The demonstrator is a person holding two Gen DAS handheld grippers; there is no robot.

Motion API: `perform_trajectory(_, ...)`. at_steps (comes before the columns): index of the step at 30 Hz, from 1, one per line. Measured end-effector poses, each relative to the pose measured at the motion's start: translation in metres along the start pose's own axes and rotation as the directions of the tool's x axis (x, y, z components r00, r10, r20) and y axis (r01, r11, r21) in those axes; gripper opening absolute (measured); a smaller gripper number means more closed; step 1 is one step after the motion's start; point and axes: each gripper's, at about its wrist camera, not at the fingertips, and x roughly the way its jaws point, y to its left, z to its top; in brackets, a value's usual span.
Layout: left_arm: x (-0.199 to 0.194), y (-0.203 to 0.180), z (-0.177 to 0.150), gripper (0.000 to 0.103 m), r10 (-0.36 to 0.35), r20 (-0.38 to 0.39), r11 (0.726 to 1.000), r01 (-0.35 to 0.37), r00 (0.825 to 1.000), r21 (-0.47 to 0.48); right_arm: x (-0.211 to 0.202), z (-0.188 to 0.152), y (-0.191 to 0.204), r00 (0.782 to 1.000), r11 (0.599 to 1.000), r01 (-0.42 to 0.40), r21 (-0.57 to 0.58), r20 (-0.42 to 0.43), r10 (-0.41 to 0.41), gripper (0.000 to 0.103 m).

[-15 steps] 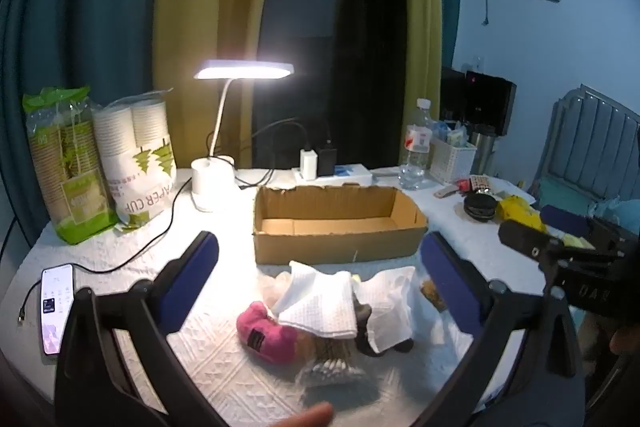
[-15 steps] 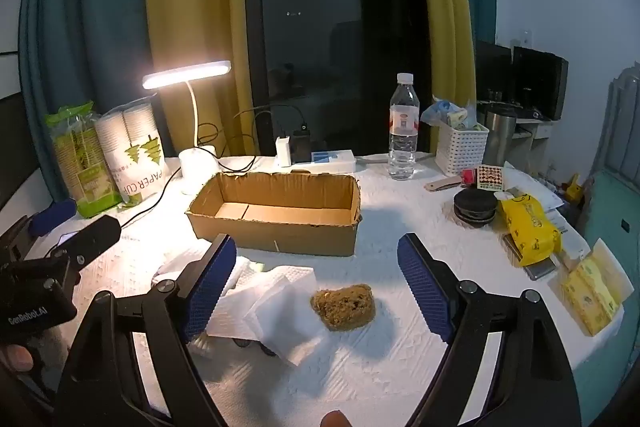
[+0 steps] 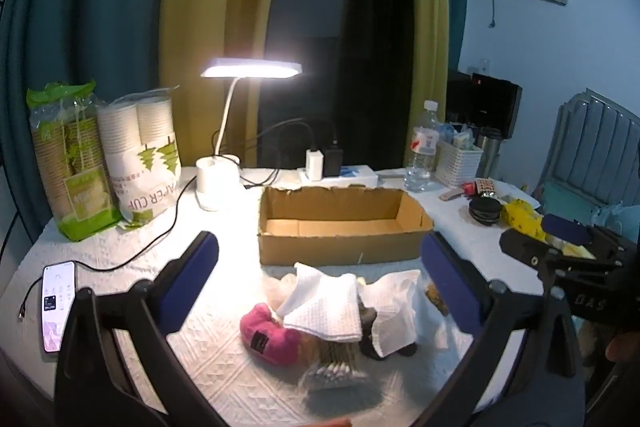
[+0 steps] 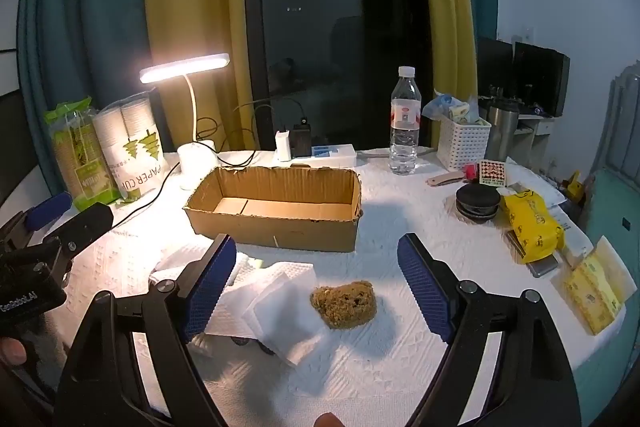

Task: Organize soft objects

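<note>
An open cardboard box point(image 3: 344, 227) stands mid-table, also in the right wrist view point(image 4: 276, 211). In front of it lies a pile: a pink plush piece point(image 3: 268, 337), white folded cloths point(image 3: 324, 303), a bag of cotton swabs point(image 3: 334, 367) and a dark object half under a cloth. My left gripper point(image 3: 320, 279) is open and empty, hovering above the pile. In the right wrist view a brown sponge point(image 4: 345, 303) lies beside the white cloths point(image 4: 276, 299). My right gripper point(image 4: 320, 283) is open and empty, the sponge between its fingers' line and below.
A lit desk lamp point(image 3: 218, 183), paper cup packs point(image 3: 140, 163) and a phone point(image 3: 58, 303) are at the left. A water bottle point(image 4: 405, 123), white basket point(image 4: 464, 141), black round case point(image 4: 478, 203), yellow packs point(image 4: 532, 227) and a power strip point(image 4: 320, 153) are at the back and right.
Both grippers have barely shifted; the objects lie as before.
</note>
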Motion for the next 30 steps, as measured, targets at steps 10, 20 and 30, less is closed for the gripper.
perform_trajectory(10, 0.0053, 0.0028, -0.0019, 0.102, 0.003, -0.008, 1.0, -0.003, 1.0, -0.005, 0.0086, -0.0014, 0.0009, 1.0, 1.0, 0.004, -0.001, -0.017, -0.004, 0.086)
perform_trajectory(20, 0.0087, 0.0057, -0.003, 0.102, 0.006, -0.01, 1.0, -0.006, 1.0, -0.006, 0.0092, -0.002, 0.0015, 1.0, 1.0, 0.003, -0.001, -0.019, -0.003, 0.086)
perform_trajectory(30, 0.0084, 0.0063, -0.0021, 0.102, 0.008, -0.012, 1.0, -0.008, 1.0, -0.003, 0.0091, -0.0014, 0.0015, 1.0, 1.0, 0.002, 0.0, -0.022, -0.002, 0.086)
